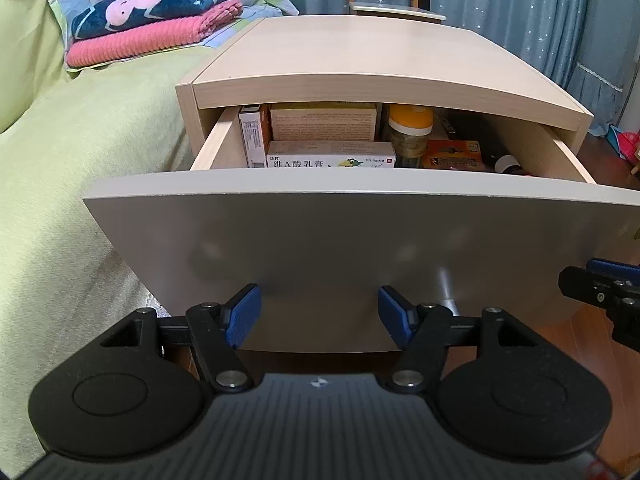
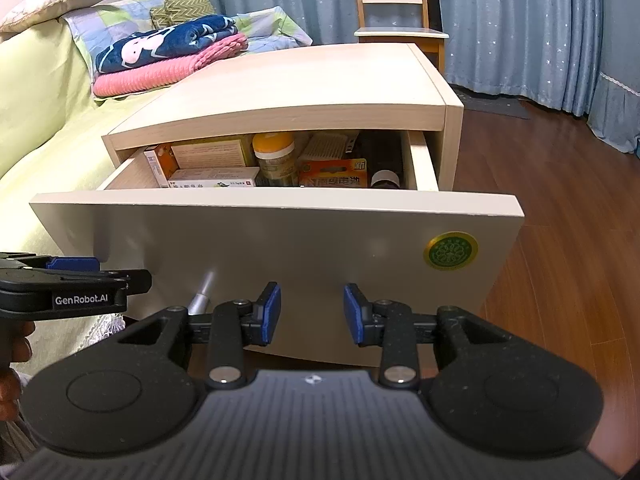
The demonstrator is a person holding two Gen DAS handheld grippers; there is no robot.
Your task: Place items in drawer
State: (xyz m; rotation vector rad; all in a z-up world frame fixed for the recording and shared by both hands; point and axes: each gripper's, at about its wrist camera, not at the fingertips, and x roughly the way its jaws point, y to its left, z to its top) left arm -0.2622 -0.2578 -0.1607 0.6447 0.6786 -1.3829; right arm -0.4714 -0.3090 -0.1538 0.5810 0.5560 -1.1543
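While the drawer (image 1: 360,236) stands pulled out of the nightstand (image 1: 360,60) beside the bed (image 1: 60,160), the left hand-held gripper (image 1: 320,316) is spread wide before its front panel, holding nothing. Inside lie, from left, medicine boxes (image 1: 330,158), a yellow-capped jar (image 1: 410,132) and a battery pack (image 1: 454,156). The right hand-held gripper (image 2: 312,314) is also spread and empty, near the metal handle (image 2: 202,292).

Four boxes (image 1: 330,156), one jar (image 1: 409,132), one bottle (image 1: 507,163), one drawer (image 1: 280,240).
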